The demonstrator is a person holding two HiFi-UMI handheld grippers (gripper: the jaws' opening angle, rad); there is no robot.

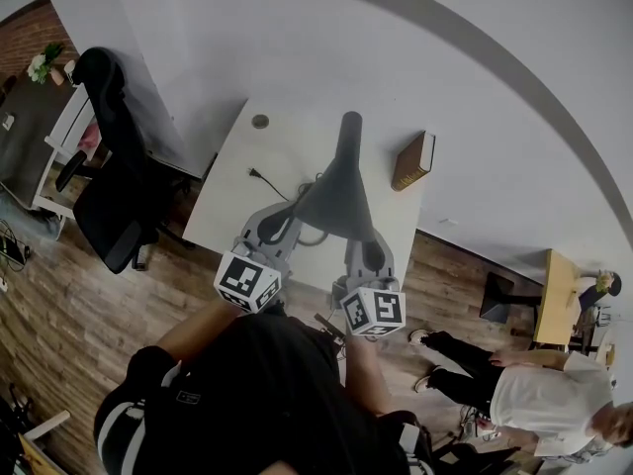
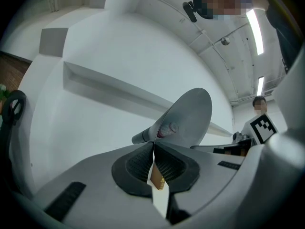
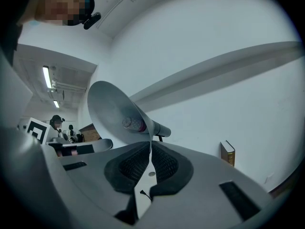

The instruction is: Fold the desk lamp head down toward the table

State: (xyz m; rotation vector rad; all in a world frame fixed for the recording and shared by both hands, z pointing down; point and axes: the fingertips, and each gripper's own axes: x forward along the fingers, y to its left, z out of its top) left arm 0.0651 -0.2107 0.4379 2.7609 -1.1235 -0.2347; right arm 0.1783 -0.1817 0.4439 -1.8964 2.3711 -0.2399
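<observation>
Grey metal makes the one lamp head (image 1: 334,198), a cone whose open mouth faces the person who holds the tools. It hangs over the near half of the white counter (image 1: 287,139), and its neck runs away toward the wall. One bulb (image 2: 167,128) shows inside the cone. If the cone touches the counter, I cannot tell.

Two claws are at work, and each has one marker cube. The left claw (image 2: 153,146) is nearly closed, and its dark ribbed pads pinch the thin rim of the lamp head on the left side. The right claw (image 3: 151,146) is also nearly closed and pinches the same rim on the right side. So both have hold of the lamp head and nothing else. In the head view they reach forward side by side and level, away from the body, the two cubes near each other. The bare left forearm (image 1: 193,330) comes up from the bottom edge.

On the counter I count one brown book (image 1: 412,160), which stands upright by the wall, one black cord with plug (image 1: 259,176) and one round hole (image 1: 260,121). One black chair (image 1: 114,196) stands left of the counter. One person in a white shirt (image 1: 539,394) is at the lower right, well apart.
</observation>
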